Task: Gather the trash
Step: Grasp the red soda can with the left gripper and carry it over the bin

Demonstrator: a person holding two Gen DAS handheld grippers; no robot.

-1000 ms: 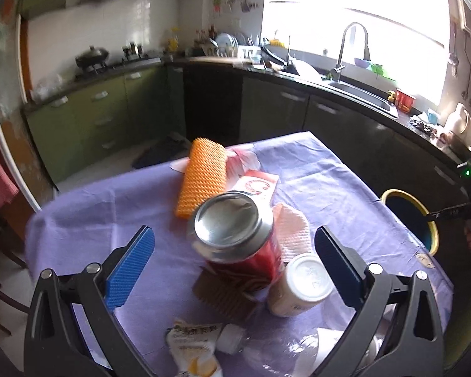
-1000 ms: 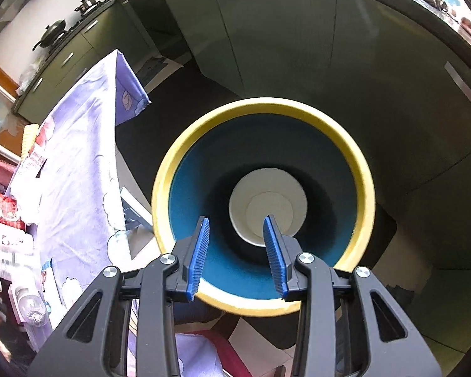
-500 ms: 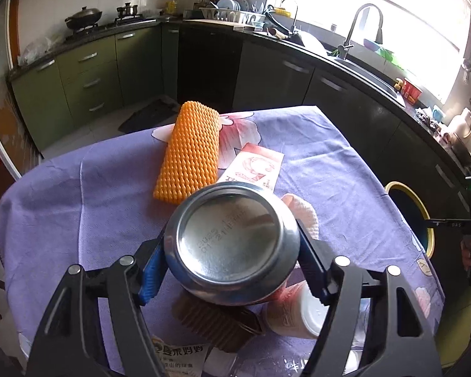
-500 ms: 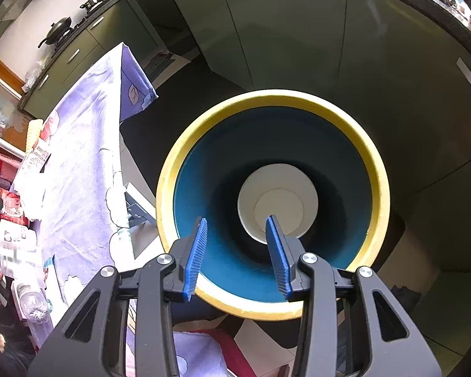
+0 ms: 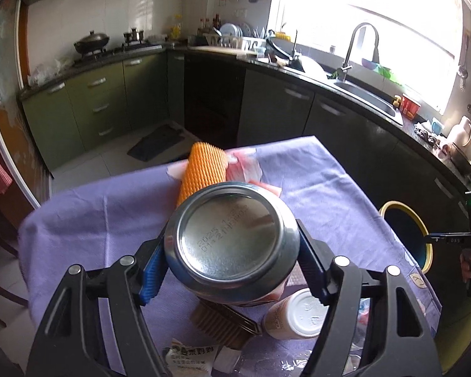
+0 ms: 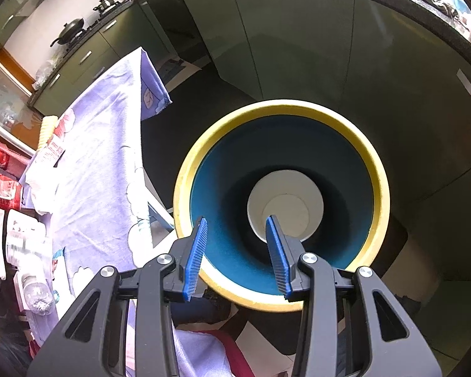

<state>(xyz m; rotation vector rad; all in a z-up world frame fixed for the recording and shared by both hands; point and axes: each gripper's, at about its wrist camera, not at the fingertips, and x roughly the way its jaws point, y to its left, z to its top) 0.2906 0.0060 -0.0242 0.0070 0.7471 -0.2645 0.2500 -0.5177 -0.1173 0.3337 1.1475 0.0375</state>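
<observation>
the left tool (image 5: 232,262) is clenched on a drink can (image 5: 232,248), one blue pad pressing each side of its round body, with the can's shiny base turned toward the camera. the can sits between the jaws above the purple cloth of the counter (image 5: 110,213); whether it is fully clear of the cloth cannot be told.

an empty can like this is probably light, with thin walls that dent under a hard squeeze, and its smooth metal is likely slippery, so the grip across the middle of the body, firm but not crushing, looks right.

more trash lies on the counter: an orange foam net (image 5: 202,169), a small white-capped bottle (image 5: 295,314) just below the can, a piece of brown corrugated card (image 5: 223,323) and a printed wrapper (image 5: 190,358).

the right tool (image 6: 235,256) is released and holds nothing, its pads apart over the yellow-rimmed bin (image 6: 185,188) standing on the floor beside the counter. a white paper cup (image 6: 285,204) already lies at the bin's bottom.
</observation>
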